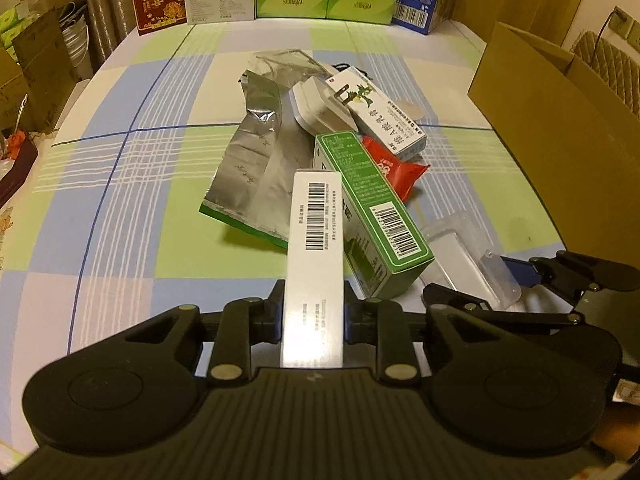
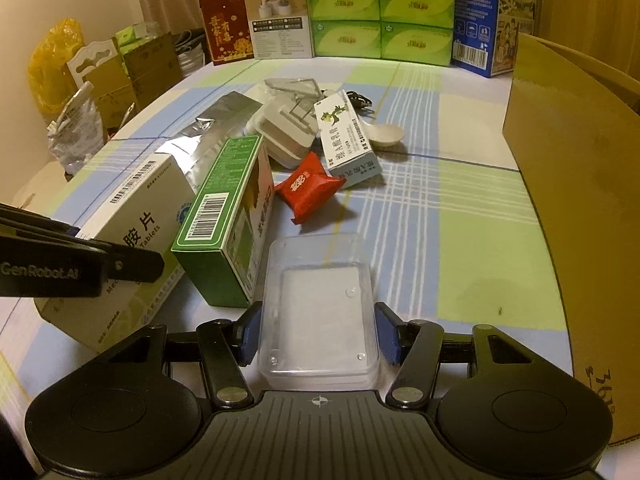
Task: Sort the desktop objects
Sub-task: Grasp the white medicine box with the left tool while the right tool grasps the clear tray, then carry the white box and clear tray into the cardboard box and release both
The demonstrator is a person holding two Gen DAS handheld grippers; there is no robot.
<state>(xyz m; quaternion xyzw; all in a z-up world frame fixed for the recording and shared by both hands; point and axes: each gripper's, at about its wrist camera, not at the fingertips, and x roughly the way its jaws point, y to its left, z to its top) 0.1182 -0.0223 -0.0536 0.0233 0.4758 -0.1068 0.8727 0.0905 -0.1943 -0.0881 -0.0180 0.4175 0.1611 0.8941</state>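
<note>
Left gripper (image 1: 313,312) squeezes the white box (image 1: 316,248), beside the green box (image 1: 372,208). Right gripper (image 2: 318,334) holds the clear plastic case (image 2: 318,308) on the checked tablecloth (image 2: 460,240).

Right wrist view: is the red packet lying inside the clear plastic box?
No, the red packet lies on the tablecloth beyond the clear plastic box, which sits between the right tongs.

Warm, yellowish indoor light falls from above, fairly dim. The foil bag (image 1: 256,152) throws bright glare, and the white carton (image 1: 316,264) is washed out near the lens. Soft shadows lie under the objects. Strong fisheye bending curves the desk (image 1: 120,200) edges; corners go black.
</note>
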